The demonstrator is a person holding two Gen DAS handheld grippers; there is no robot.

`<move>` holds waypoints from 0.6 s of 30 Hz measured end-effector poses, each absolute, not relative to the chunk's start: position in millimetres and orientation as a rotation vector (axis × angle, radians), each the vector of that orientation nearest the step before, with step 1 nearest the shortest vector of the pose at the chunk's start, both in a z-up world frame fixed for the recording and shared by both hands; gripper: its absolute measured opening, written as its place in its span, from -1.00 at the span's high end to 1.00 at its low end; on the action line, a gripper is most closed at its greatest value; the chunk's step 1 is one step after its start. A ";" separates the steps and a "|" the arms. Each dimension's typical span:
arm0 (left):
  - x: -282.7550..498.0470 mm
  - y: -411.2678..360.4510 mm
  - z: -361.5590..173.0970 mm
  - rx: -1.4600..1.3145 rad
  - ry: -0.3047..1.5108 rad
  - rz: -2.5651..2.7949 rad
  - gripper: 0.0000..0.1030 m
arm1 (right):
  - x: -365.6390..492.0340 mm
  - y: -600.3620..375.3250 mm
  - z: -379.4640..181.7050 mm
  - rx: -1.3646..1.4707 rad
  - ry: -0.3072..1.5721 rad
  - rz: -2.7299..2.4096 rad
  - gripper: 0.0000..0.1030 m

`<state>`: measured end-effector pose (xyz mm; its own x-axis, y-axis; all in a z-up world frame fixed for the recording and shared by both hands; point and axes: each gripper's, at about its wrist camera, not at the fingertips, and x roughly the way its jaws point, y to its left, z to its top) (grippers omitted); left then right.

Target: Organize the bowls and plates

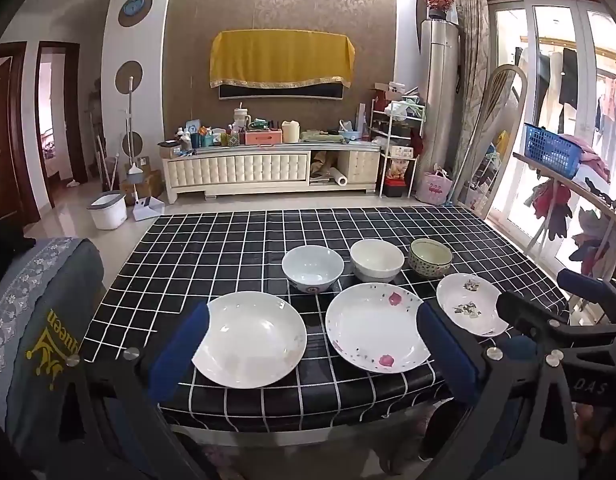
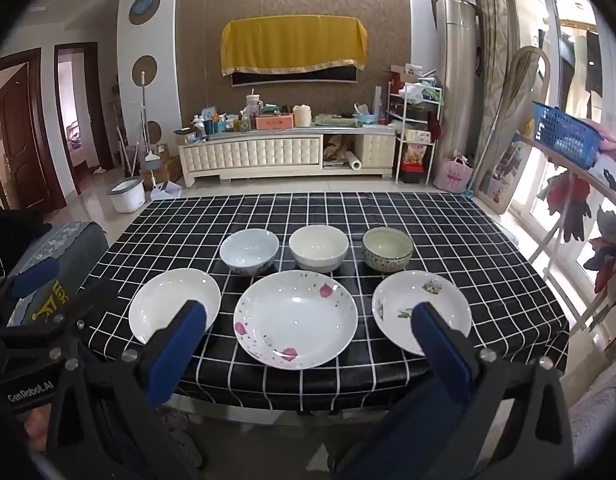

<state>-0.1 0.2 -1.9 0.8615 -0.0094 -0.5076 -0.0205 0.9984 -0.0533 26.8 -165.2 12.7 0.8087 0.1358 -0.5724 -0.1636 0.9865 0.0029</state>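
Both tongs wide, holding nothing, short of table's near edge. Left gripper (image 1: 308,344) faces the plain white plate (image 1: 250,338), nearest on that side; right gripper (image 2: 308,338) centres on the petal plate (image 2: 295,319), sprig plate (image 2: 421,312) to its right. Plates round, no long axis. Behind: blue-white bowl (image 2: 250,251), cream bowl (image 2: 318,248), green patterned bowl (image 2: 387,249), all apparently empty. Checked cloth (image 2: 467,240) beneath.

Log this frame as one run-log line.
stage: pre-grasp | left gripper: open, empty | right gripper: open, empty | table: three plates front, three bowls behind, unstacked
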 end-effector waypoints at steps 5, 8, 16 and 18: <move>0.6 1.4 -3.5 -0.060 0.540 0.009 -1.00 | 27.1 -165.9 11.9 -0.050 0.612 0.162 -1.00; 0.4 1.3 -3.9 -0.058 0.541 0.011 -1.00 | 26.7 -166.0 11.3 -0.048 0.615 0.162 -1.00; -0.4 0.0 -4.1 -0.056 0.543 0.014 -1.00 | 27.1 -165.6 10.4 -0.047 0.627 0.163 -1.00; -0.7 -0.1 -4.6 -0.058 0.544 0.013 -1.00 | 27.9 -166.4 9.9 -0.046 0.630 0.165 -1.00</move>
<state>-0.7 -0.1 -4.6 0.8555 -0.0029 -0.5179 -0.0277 0.9983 -0.0514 27.9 -166.4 9.9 0.7952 0.1393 -0.5901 -0.1673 0.9859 0.0073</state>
